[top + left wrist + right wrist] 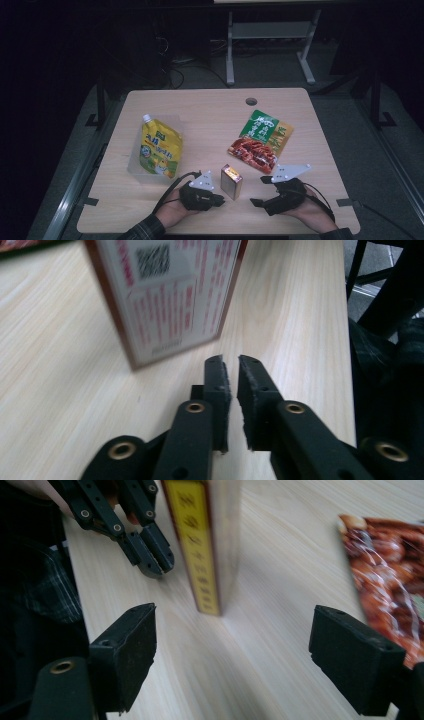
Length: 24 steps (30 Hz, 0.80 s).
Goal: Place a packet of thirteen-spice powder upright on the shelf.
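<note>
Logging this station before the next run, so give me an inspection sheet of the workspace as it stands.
Surface: light wooden table, round cable hole at the far edge.
Job's things: small box standing upright between the grippers, touched by neither.
Clutter: yellow spouted pouch in a clear tray; red-green snack bag lying flat.
Grippers: left gripper nearly shut, empty; right gripper open wide, facing the box.
Cables: black cable trailing from the left gripper.
Surroundings: dark floor, grey table frame behind.

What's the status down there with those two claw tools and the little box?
Left gripper shut, empty, beside the small box. Right gripper open wide, lined up on the box, not touching. Box upright on the table. Nothing between.
</note>
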Motion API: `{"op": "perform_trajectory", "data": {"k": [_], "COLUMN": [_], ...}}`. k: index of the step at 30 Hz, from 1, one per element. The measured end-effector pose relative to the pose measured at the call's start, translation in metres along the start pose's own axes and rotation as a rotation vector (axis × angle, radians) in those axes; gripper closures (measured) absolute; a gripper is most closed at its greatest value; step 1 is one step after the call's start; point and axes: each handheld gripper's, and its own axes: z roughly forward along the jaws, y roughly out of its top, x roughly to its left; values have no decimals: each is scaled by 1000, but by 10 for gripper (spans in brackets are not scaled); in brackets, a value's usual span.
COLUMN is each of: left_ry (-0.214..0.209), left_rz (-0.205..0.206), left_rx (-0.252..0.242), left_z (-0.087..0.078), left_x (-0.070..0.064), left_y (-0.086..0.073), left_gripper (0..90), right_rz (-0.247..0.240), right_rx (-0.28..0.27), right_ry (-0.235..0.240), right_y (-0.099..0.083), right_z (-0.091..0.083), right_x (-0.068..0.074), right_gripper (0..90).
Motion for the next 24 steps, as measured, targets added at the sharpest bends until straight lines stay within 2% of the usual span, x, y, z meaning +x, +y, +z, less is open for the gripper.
{"op": "perform_trajectory", "data": {"k": [3, 5, 8, 13, 14, 17, 18, 20, 24], "left_ry": [16, 30, 52, 87, 97, 103, 108, 109, 109], "left_rz": [-6, -28, -54, -72, -64, -93, -89, -99, -88], "left_rx": [-1, -4, -1, 7, 11, -4, 3, -12, -23], "left_z": [-10, -16, -24, -35, -38, -43, -45, -45, -44], "left_x": [2, 2, 3, 4, 4, 3, 4, 3, 2], "left_y": [-5, -9, -16, -26, -27, -31, -31, -31, -29], "left_gripper": [752, 718, 638, 485, 466, 432, 428, 417, 384], "right_rz": [-12, -19, -31, -42, -45, -53, -55, -66, -73], "right_rx": [-24, -38, -50, -46, -45, -42, -37, -32, -24], "right_ry": [6, 13, 12, -5, -10, -27, -29, -45, -55], "right_y": [8, 14, 24, 38, 40, 44, 45, 48, 50], "right_z": [5, 9, 16, 30, 33, 39, 41, 45, 50], "right_x": [7, 10, 15, 19, 20, 20, 20, 21, 21], "right_gripper": [206, 223, 233, 265, 283, 341, 362, 427, 536]}}
